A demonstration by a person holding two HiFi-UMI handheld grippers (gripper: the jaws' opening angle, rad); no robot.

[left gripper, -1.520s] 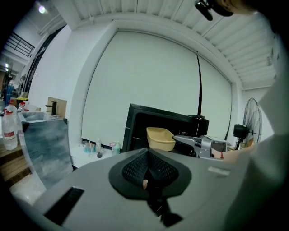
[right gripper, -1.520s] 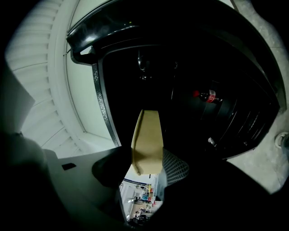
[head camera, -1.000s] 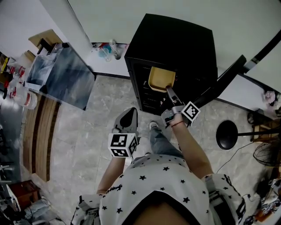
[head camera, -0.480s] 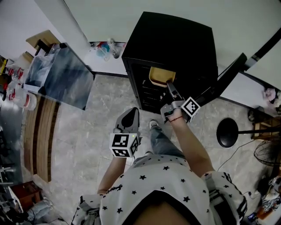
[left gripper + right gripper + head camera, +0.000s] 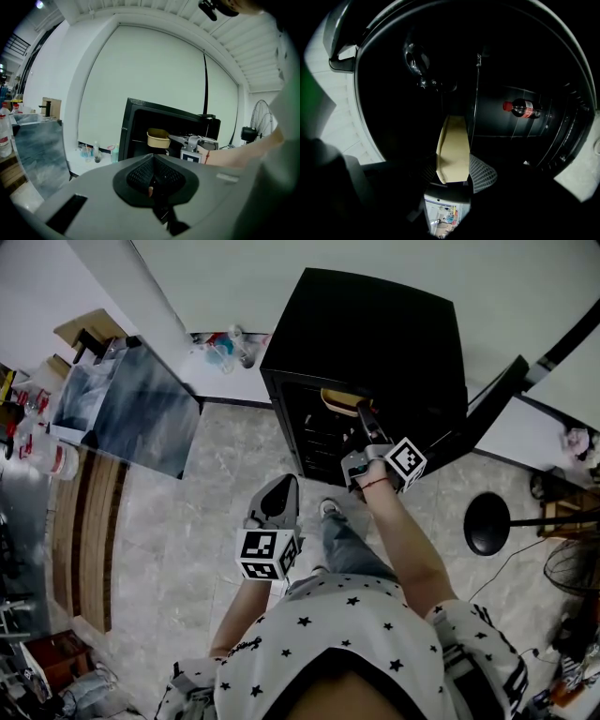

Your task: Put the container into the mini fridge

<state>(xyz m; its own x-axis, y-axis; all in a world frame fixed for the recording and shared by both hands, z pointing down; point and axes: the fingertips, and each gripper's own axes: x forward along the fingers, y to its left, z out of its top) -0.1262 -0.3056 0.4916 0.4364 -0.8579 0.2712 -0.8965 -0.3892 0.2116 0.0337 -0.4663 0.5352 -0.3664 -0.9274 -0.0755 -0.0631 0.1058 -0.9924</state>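
Observation:
The beige container (image 5: 339,399) is held at its rim by my right gripper (image 5: 362,411) and sits mostly inside the open black mini fridge (image 5: 375,334). In the right gripper view the container (image 5: 452,145) stands edge-on between the mesh pads (image 5: 483,174), with the dark fridge interior all round. My left gripper (image 5: 277,491) hangs lower, in front of the person's body, jaws shut on nothing. From the left gripper view the container (image 5: 158,138) shows at the fridge (image 5: 136,126) opening with the right gripper (image 5: 194,141) behind it.
The fridge door (image 5: 483,409) stands open to the right, with a cola bottle (image 5: 522,108) on its inner shelf. A glass-topped table (image 5: 131,404) is at the left, small bottles (image 5: 223,348) stand by the wall, and a round stand base (image 5: 486,524) is on the floor at the right.
My right gripper has pushed the container further into the fridge, so less of it shows outside. The left gripper has stayed where it was.

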